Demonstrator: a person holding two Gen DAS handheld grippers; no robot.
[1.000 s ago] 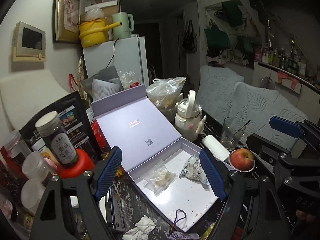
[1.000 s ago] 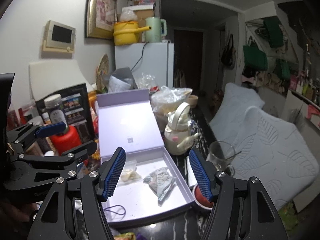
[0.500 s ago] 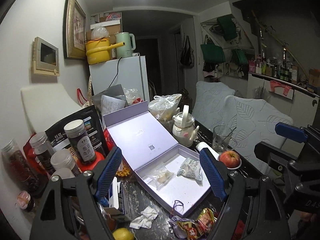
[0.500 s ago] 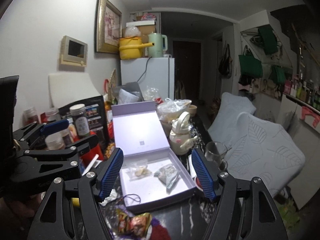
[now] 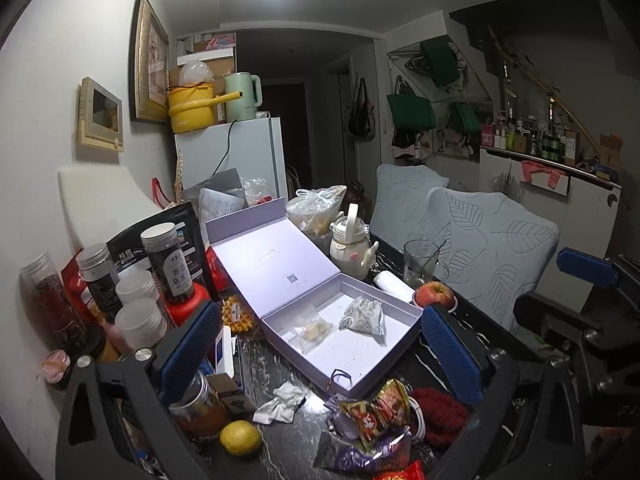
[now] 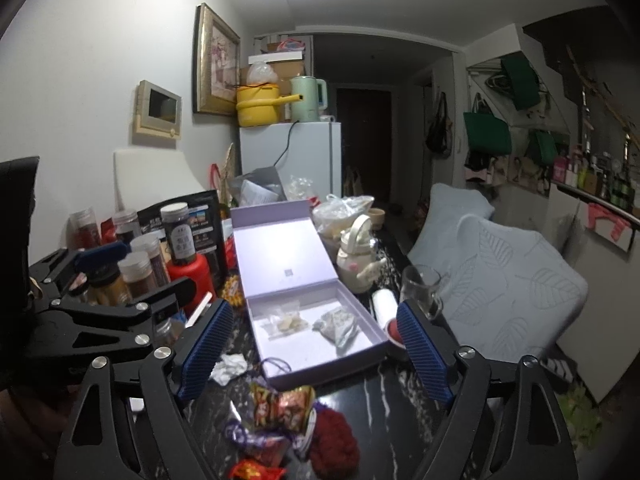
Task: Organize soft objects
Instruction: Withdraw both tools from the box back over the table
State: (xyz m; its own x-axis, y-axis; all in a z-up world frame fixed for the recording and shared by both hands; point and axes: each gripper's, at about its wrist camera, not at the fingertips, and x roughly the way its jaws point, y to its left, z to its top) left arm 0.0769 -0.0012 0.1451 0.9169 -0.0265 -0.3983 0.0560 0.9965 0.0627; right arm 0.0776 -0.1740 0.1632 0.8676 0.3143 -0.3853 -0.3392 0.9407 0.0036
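Observation:
An open lilac box (image 5: 404, 334) (image 6: 362, 350) lies on the dark table, lid tilted back. Inside are a clear packet (image 5: 312, 330) (image 6: 285, 324) and a grey patterned packet (image 5: 363, 315) (image 6: 336, 326). In front of the box lie snack wrappers (image 5: 376, 406) (image 6: 282, 402), a red knitted piece (image 5: 438, 410) (image 6: 332, 444) and a crumpled tissue (image 5: 280, 398) (image 6: 229, 367). My left gripper (image 5: 318, 354) is open and empty above the box's near edge. My right gripper (image 6: 316, 352) is open and empty, also held back from the box.
Jars (image 5: 168, 264) and a red lid (image 6: 188, 276) crowd the left side. A teapot (image 5: 350, 248), a glass (image 5: 418, 264), an apple (image 5: 435, 294) and a white roll (image 5: 394, 286) stand right of the box. A lemon (image 5: 240, 438) lies near. Chairs (image 5: 492, 256) stand beyond the table's right edge.
Both grippers have pulled back and up from the box, so the wrappers, red knitted piece, tissue and lemon in front of it have come into view. Both stay open.

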